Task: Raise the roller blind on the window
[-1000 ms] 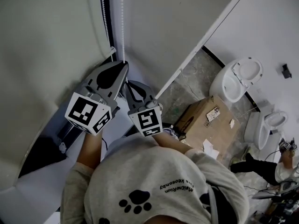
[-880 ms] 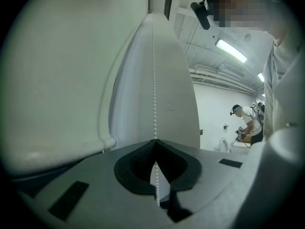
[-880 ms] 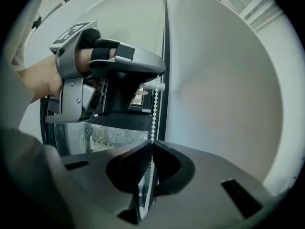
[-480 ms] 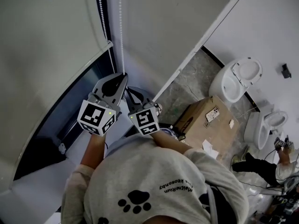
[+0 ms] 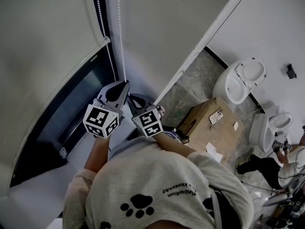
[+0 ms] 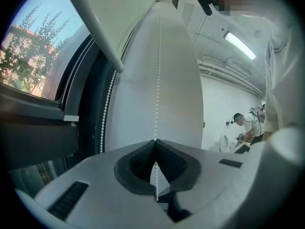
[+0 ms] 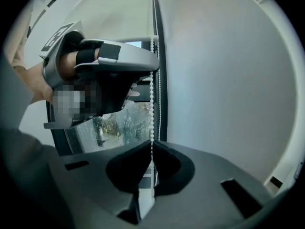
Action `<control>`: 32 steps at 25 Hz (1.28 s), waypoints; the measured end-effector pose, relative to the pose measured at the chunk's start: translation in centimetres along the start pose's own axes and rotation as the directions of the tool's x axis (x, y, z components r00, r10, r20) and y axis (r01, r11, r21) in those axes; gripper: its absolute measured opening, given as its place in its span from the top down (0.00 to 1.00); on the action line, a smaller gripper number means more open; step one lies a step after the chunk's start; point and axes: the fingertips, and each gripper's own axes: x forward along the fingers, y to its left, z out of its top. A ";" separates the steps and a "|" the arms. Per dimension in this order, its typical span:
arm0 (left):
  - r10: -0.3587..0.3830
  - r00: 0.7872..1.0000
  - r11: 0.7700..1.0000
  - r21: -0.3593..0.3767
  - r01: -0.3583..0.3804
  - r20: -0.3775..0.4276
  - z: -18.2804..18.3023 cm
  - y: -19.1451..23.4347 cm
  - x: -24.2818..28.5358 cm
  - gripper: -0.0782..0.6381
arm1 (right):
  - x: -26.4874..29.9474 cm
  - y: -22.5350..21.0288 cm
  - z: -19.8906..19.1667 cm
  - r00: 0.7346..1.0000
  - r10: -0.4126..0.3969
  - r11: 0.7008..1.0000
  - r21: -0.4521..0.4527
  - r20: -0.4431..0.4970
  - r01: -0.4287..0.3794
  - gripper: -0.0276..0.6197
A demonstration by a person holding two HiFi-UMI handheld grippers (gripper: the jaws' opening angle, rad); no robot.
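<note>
Roller blind [image 5: 43, 42]: partly lowered over the window [image 5: 71, 113], up and to the left of both grippers; bottom bar [image 6: 95, 30] slants across the pane.
Bead chain [image 5: 119, 37]: taut strand with its long axis vertical, rising straight up from the jaws beside the window's edge.
Left gripper [image 5: 125, 83]: jaws pinched together on the chain; it has the upper grip.
Right gripper [image 5: 129, 98]: jaws closed on the same strand, just beneath the left.
Coming move: probably a pull straight down along the chain's line. The left hand sits nearer the chain's top for any higher regrip.
</note>
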 end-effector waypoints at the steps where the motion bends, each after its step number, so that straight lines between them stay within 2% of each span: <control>1: -0.002 1.000 1.000 -0.006 0.002 -0.007 -0.4 -0.1 0.1 0.88 | 0.1 0.1 -0.4 1.000 0.008 1.000 -0.002 -0.015 -0.008 0.93; 9: 0.027 0.998 0.999 -0.036 -0.029 -0.061 -4.0 0.2 -0.1 0.88 | 0.3 -0.3 -3.9 0.994 0.019 1.000 0.002 -0.111 -0.019 0.93; 13: 0.046 0.997 0.998 -0.037 -0.049 -0.064 -4.4 0.4 -0.2 0.88 | 0.2 -0.2 -4.3 0.992 0.019 0.997 -0.073 -0.121 -0.028 0.93; 15: 0.051 0.997 0.998 -0.035 -0.053 -0.064 -4.4 0.4 -0.2 0.88 | 0.0 0.0 -3.6 0.995 0.029 0.994 -0.106 -0.096 -0.039 0.93; 17: 0.051 0.997 0.998 -0.036 -0.054 -0.063 -4.4 0.5 -0.3 0.88 | -0.5 0.3 -2.2 0.998 0.047 0.994 -0.094 -0.053 -0.052 0.79; 18: 0.051 0.997 0.998 -0.036 -0.054 -0.061 -4.3 0.6 -0.3 0.88 | -0.9 0.3 -1.2 0.998 0.052 0.995 -0.087 -0.029 -0.054 0.76; 22: 0.052 0.997 0.998 -0.037 -0.054 -0.054 -4.4 0.6 -0.5 0.88 | -3.7 0.2 3.9 0.994 0.042 0.997 -0.071 0.098 -0.035 0.76; 26: 0.055 0.998 0.998 -0.035 -0.056 -0.044 -4.4 0.6 -0.6 0.88 | -6.4 -0.1 9.6 0.976 0.017 0.999 -0.048 0.215 -0.007 0.76; 32: 0.054 0.998 0.998 -0.024 -0.054 -0.011 -4.6 -0.1 -0.8 0.88 | -8.0 0.4 18.1 0.929 0.019 0.998 -0.070 0.369 0.007 0.76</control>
